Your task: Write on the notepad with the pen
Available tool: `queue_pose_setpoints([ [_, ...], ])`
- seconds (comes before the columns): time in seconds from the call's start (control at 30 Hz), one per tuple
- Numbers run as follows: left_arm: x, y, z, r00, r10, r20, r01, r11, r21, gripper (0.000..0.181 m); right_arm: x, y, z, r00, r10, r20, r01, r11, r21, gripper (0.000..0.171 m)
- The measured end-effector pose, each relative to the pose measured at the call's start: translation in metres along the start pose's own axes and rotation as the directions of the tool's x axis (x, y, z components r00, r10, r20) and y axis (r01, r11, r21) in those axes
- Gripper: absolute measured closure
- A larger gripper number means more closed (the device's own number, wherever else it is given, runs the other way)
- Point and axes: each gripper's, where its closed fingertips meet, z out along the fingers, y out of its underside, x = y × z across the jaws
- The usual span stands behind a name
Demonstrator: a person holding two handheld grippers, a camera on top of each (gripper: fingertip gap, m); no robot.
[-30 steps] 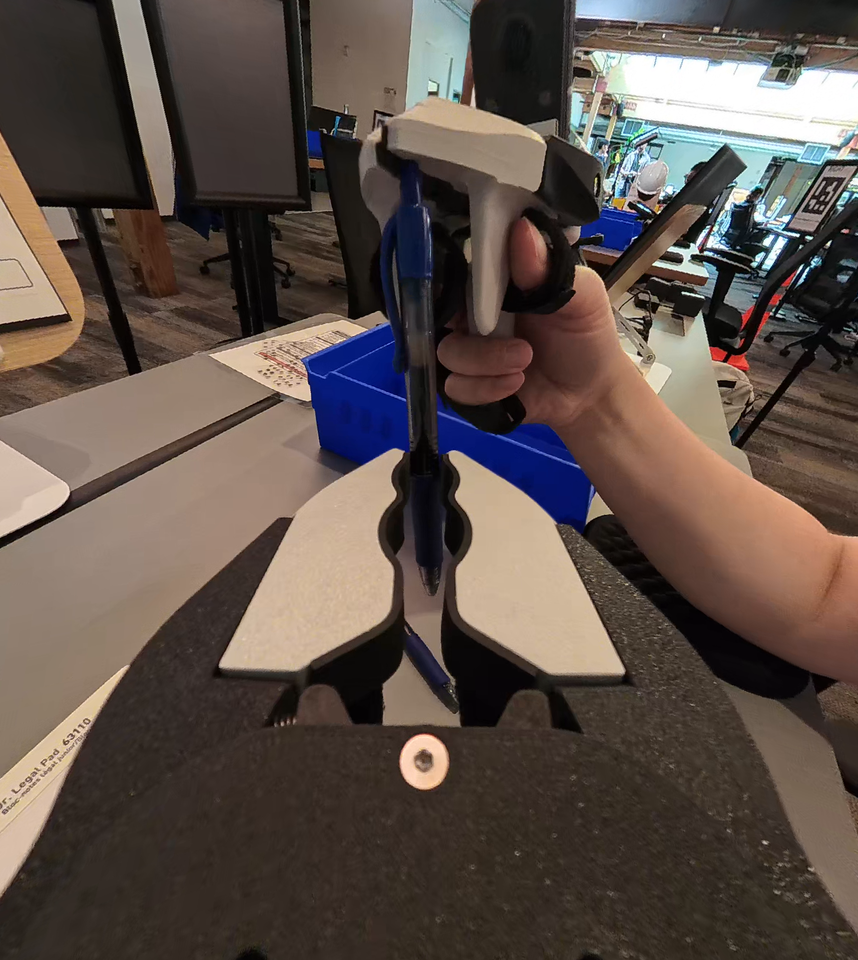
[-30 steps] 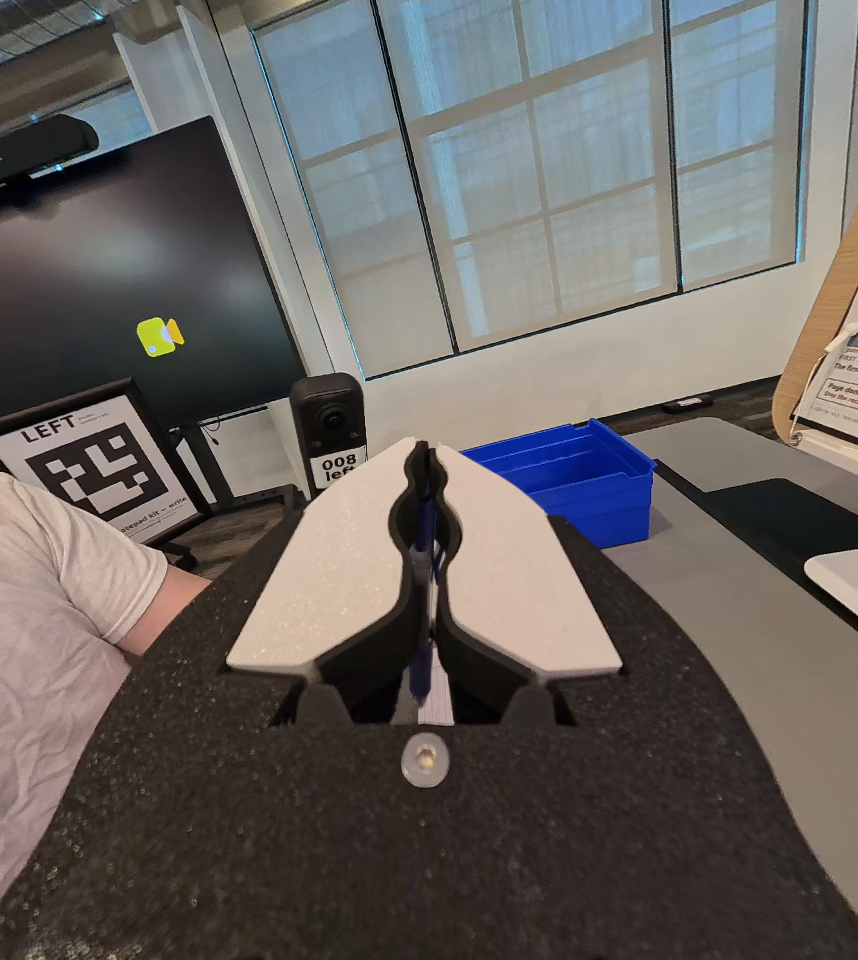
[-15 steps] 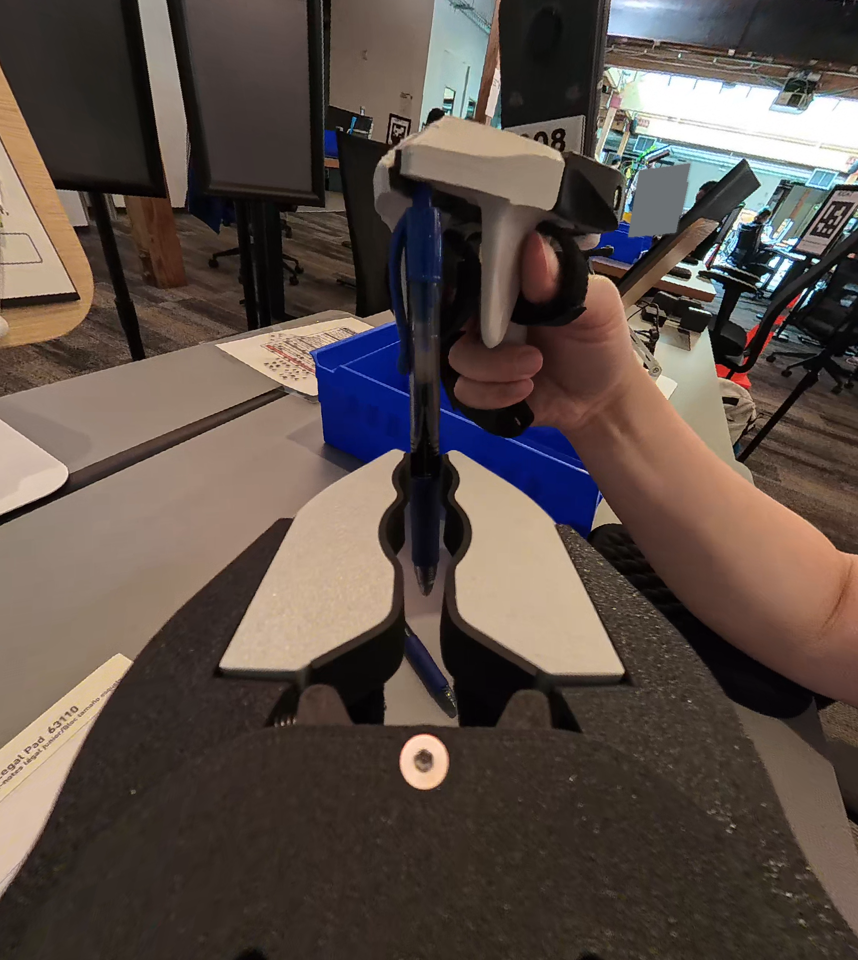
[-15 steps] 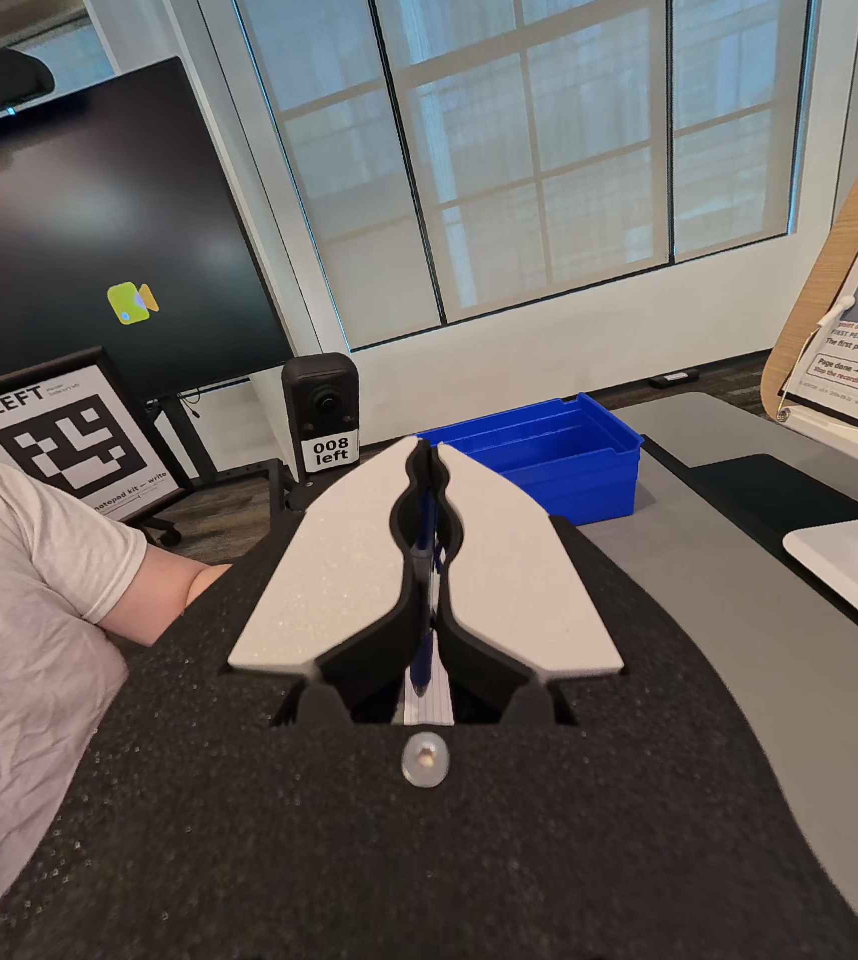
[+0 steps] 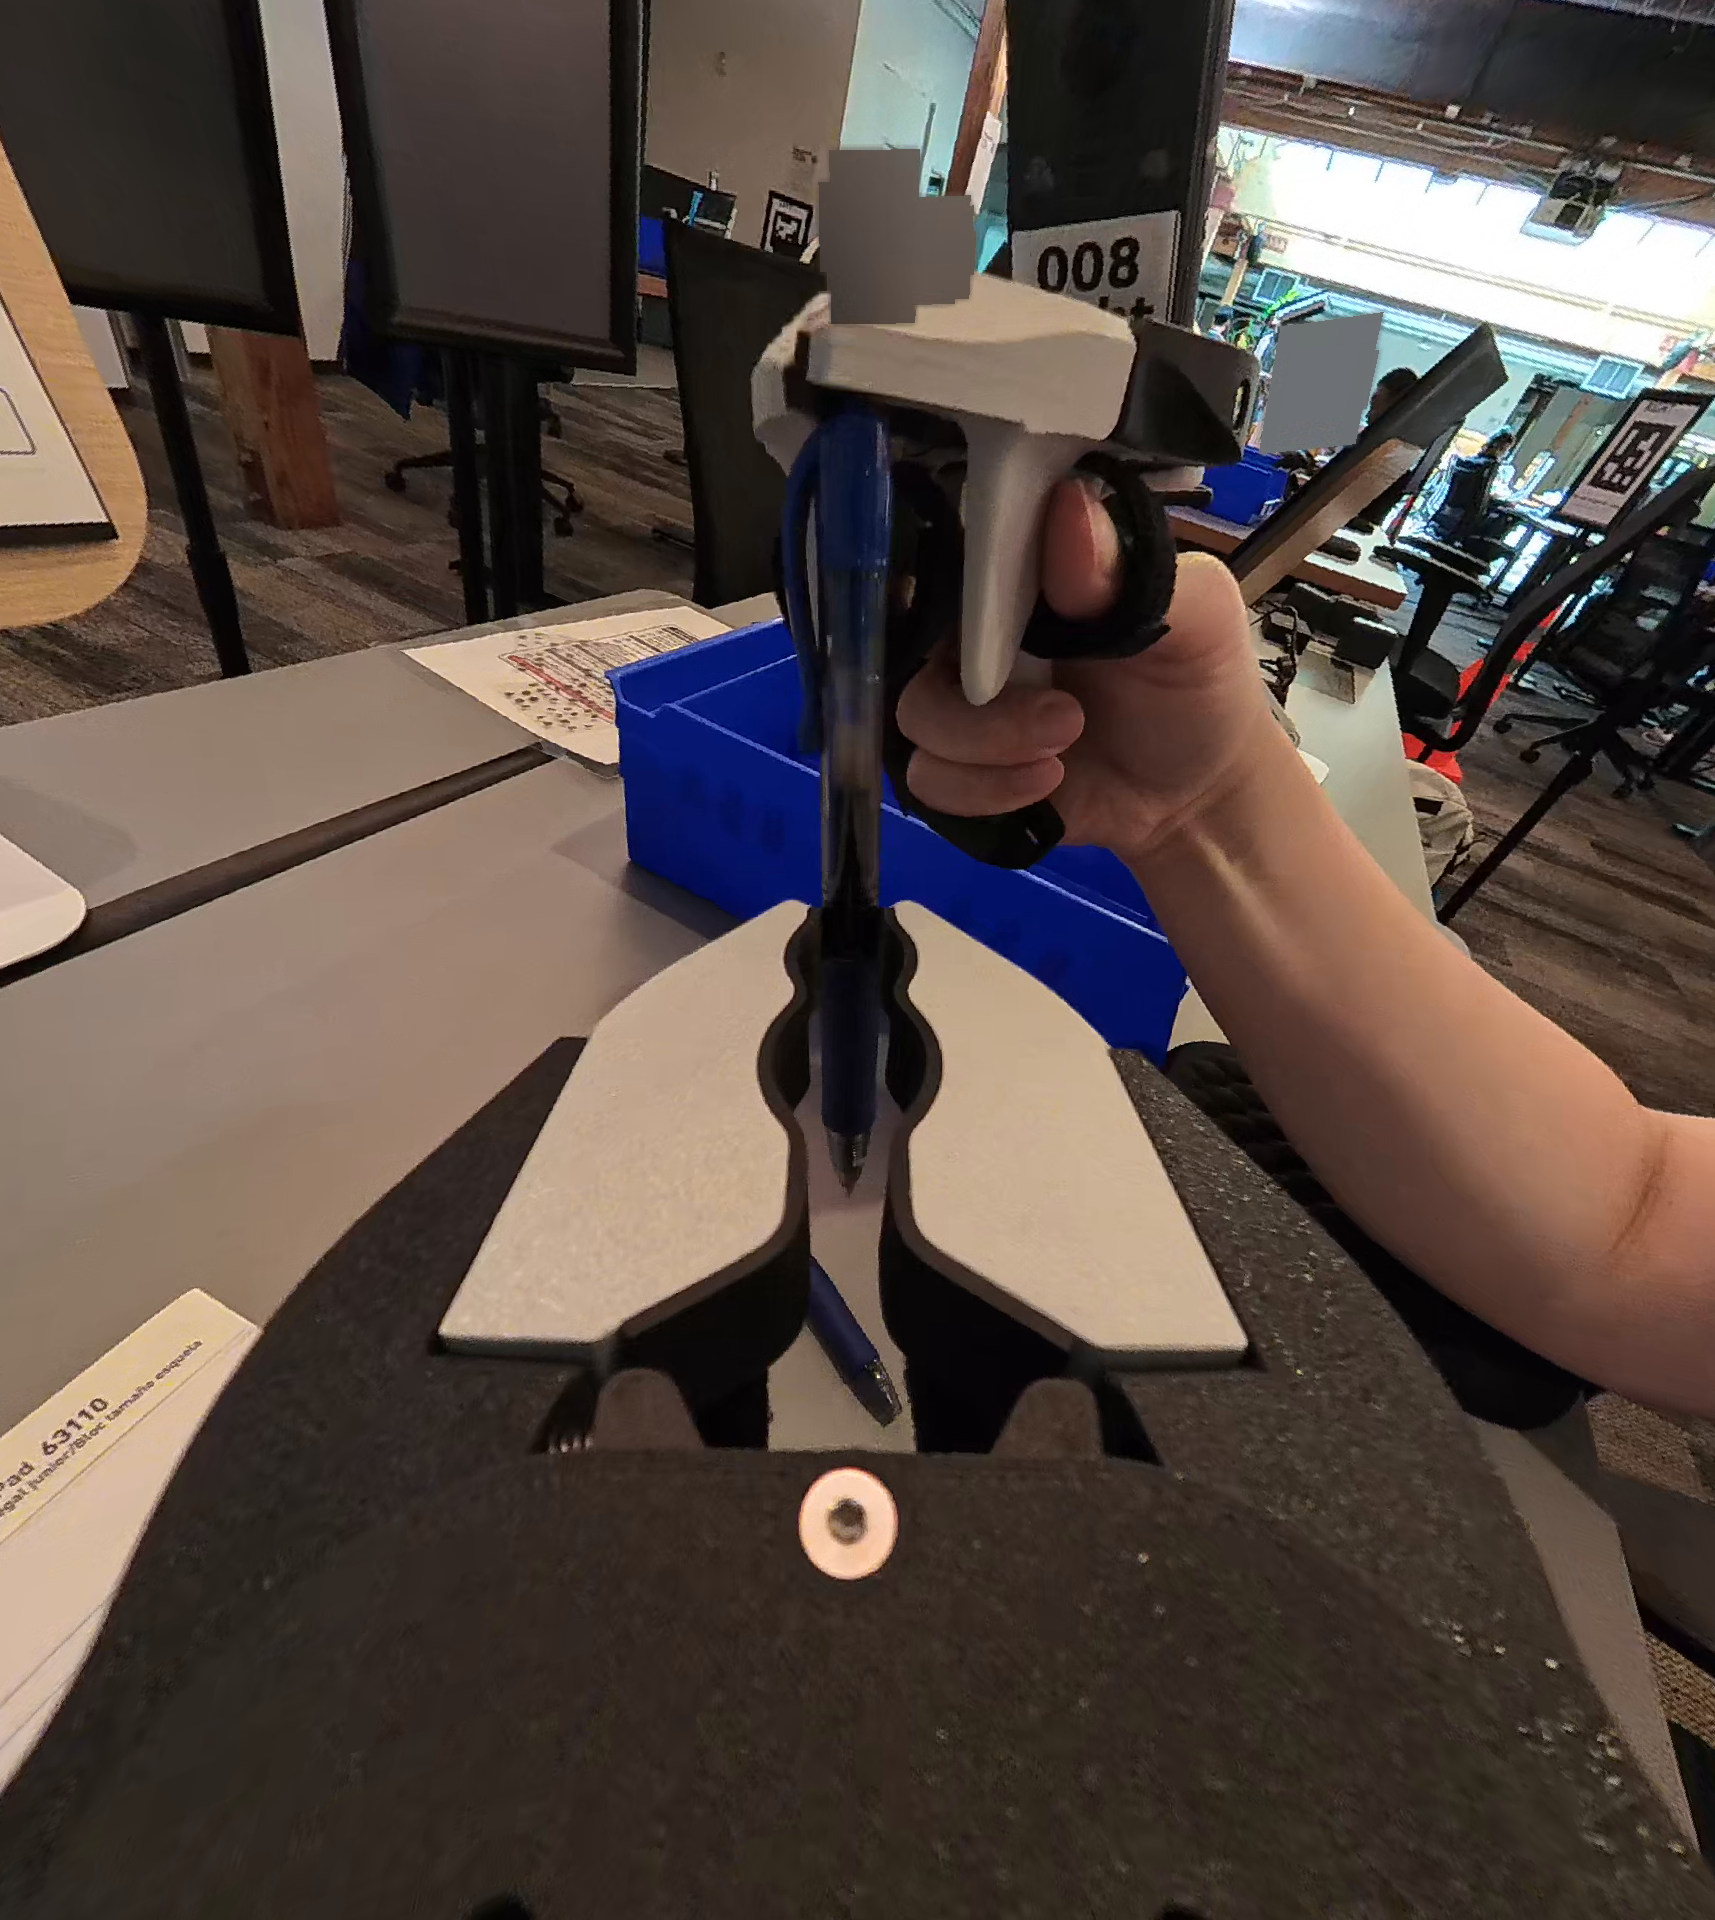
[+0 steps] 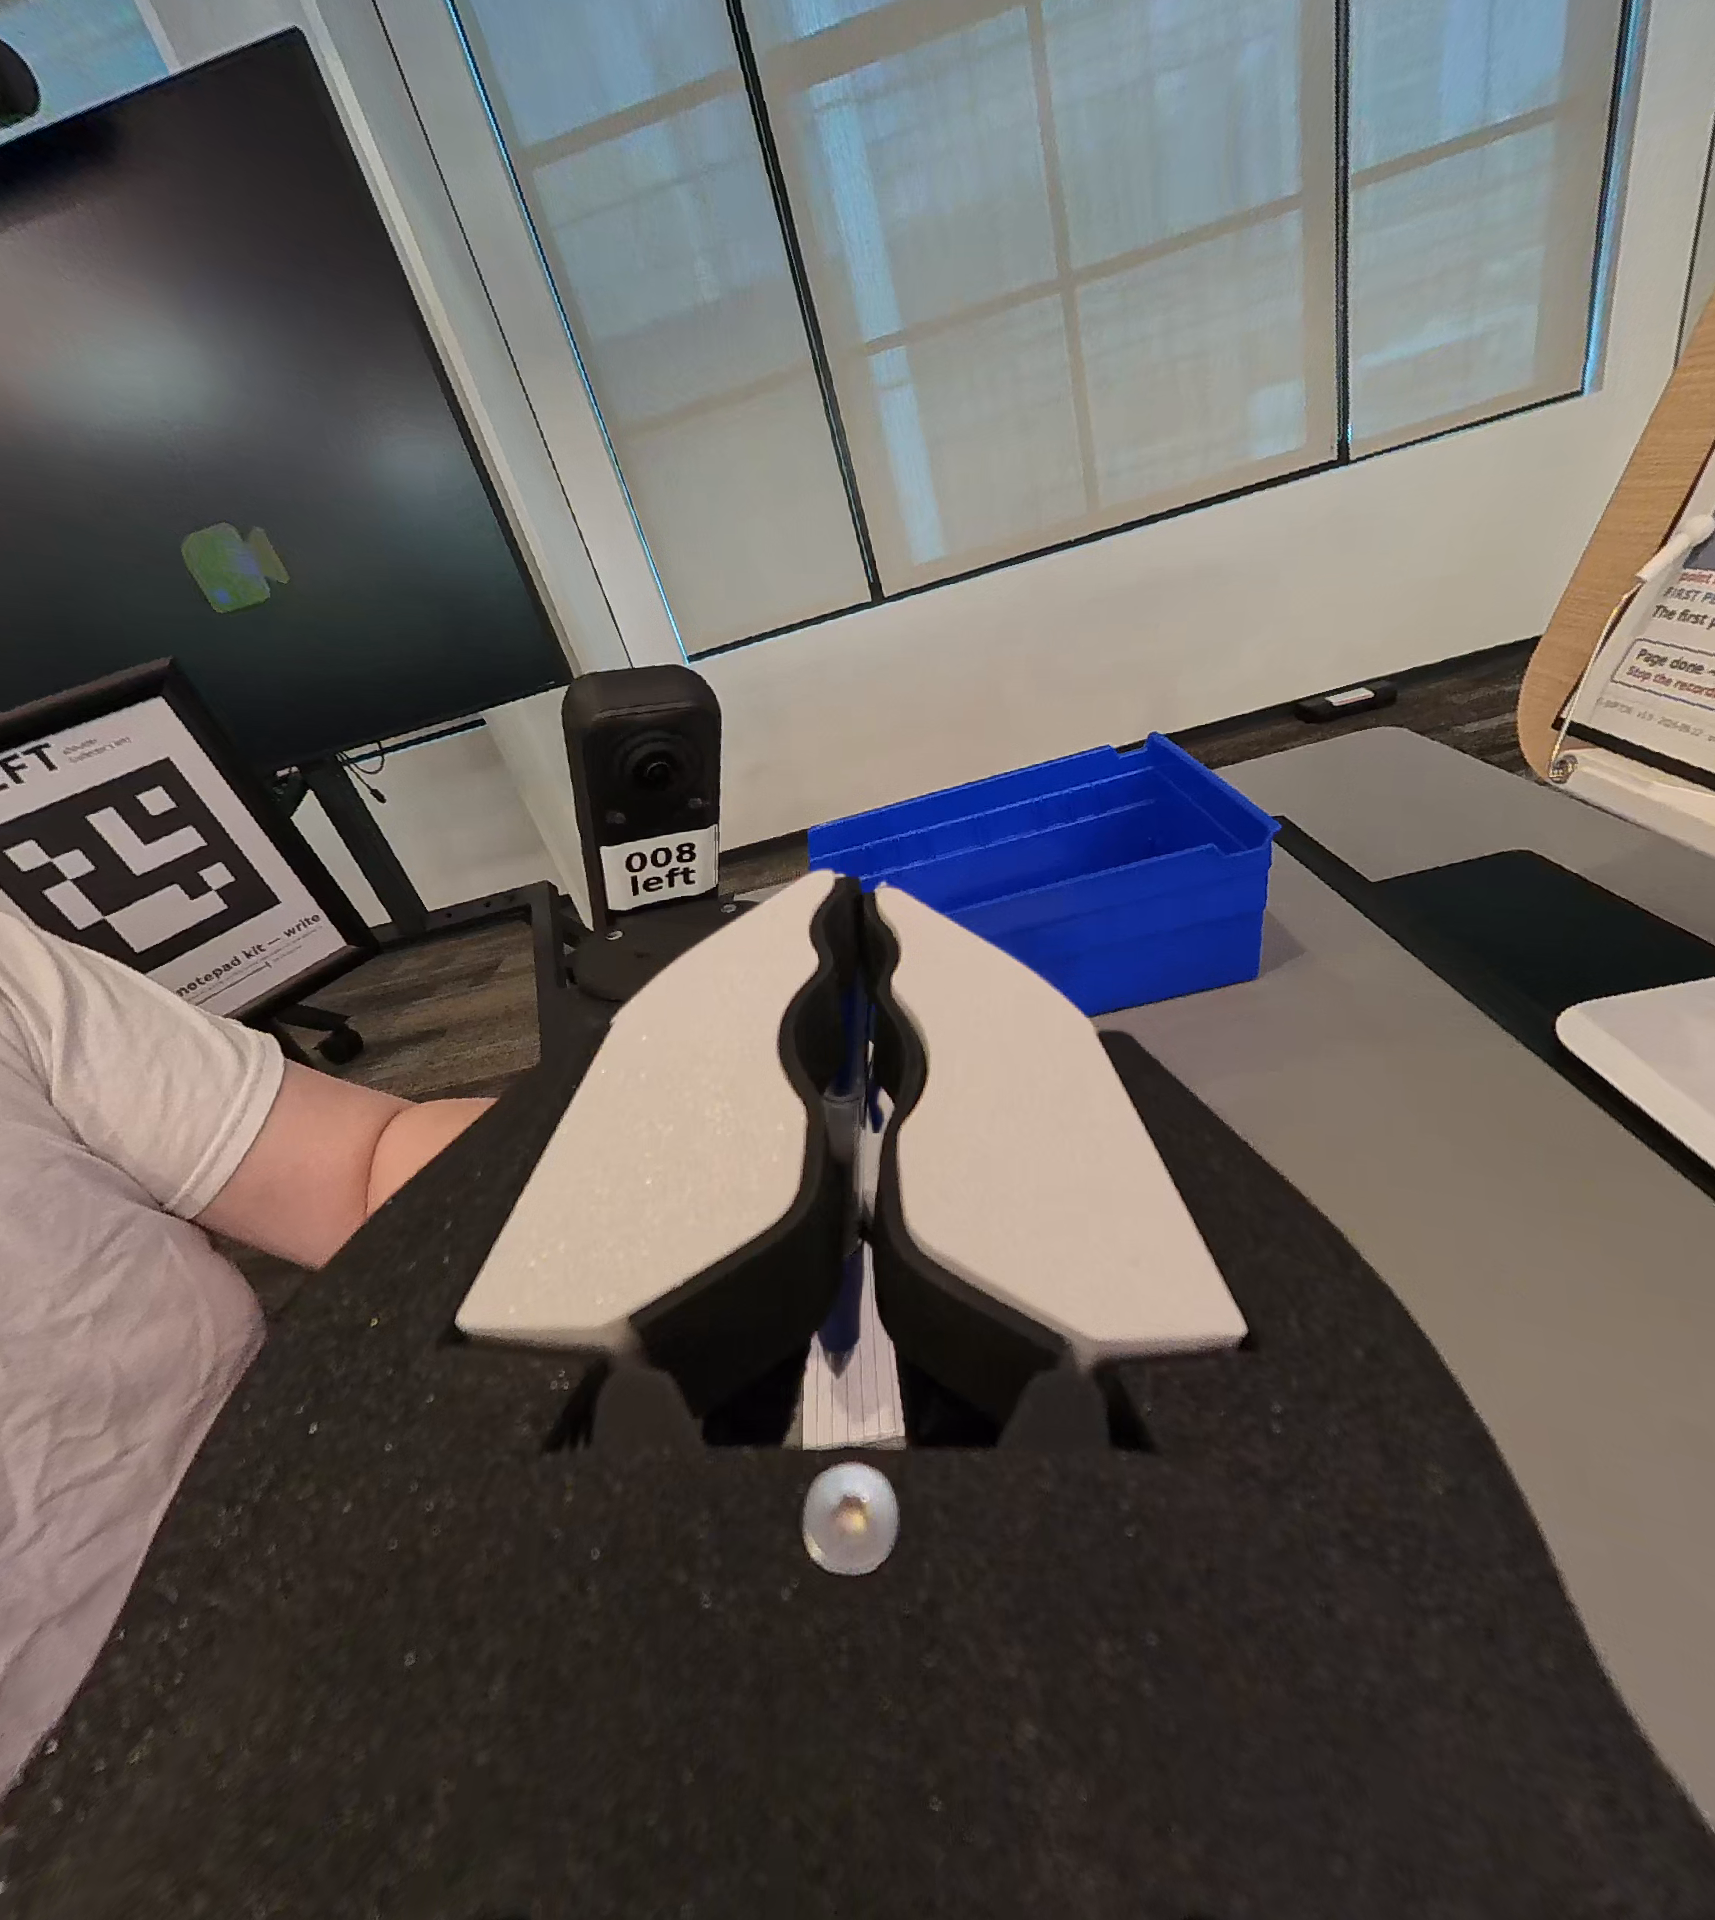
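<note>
Pen [image 5: 848, 727] hangs upright at the centre of the left wrist view, its top clenched in the right gripper [image 6: 853, 904], whose fingers [image 6: 707, 1122] press on the barrel with only a sliver of gap. A hand [image 5: 1123, 727] holds that gripper above the blue bin [image 5: 728, 790]. The pen's tip points down and shows in the gap of the left gripper [image 5: 848, 920], whose fingers [image 5: 645, 1143] are spread and grasp nothing. The tip appears to hang in line with their notch, though depth is hard to judge here.

The notepad [image 5: 22, 1538] lies on the tabletop [image 5: 261, 1039] at the lower left, and its lined sheet shows under the right fingers in the right wrist view. A second pen [image 5: 853, 1351] lies slanted below the gap.

Risks, as I judge them:
- The grip is at the pen's very top, so pressing the tip down could make the pen pivot or slide up in the fingers.
- Coming down here, the tip could strike the second pen or a left finger.
- The notepad is loose and could slide under the stroke unless the left gripper pins it.
</note>
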Motion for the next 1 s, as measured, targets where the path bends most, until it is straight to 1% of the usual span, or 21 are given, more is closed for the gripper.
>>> queue_pose_setpoints([
  [0.13,-0.001,0.002,0.001,1.000,0.003,0.008,-0.003,1.000,-0.011,0.172,0.002,0.003,0.000,1.000,0.020,0.003,-0.020,1.000,-0.016,0.171],
  [0.53,0.001,0.006,0.004,1.000,-0.005,0.002,0.005,0.999,-0.033,0.172,0.002,0.008,-0.001,1.000,0.009,-0.019,-0.011,0.998,-0.066,0.171],
  [0.7,0.002,0.004,0.005,1.000,0.001,0.004,-0.001,0.999,-0.034,0.172,0.004,0.006,-0.005,0.999,0.024,-0.023,-0.025,0.998,-0.051,0.171],
  [0.83,0.004,0.007,0.009,1.000,-0.020,-0.009,0.020,0.999,-0.041,0.172,0.006,0.009,-0.005,0.999,0.031,-0.025,-0.033,0.997,-0.065,0.171],
  [1.0,0.004,0.008,0.010,1.000,-0.010,-0.008,0.010,0.999,-0.047,0.172,0.005,0.009,-0.007,0.999,0.031,-0.027,-0.033,0.997,-0.064,0.171],
])
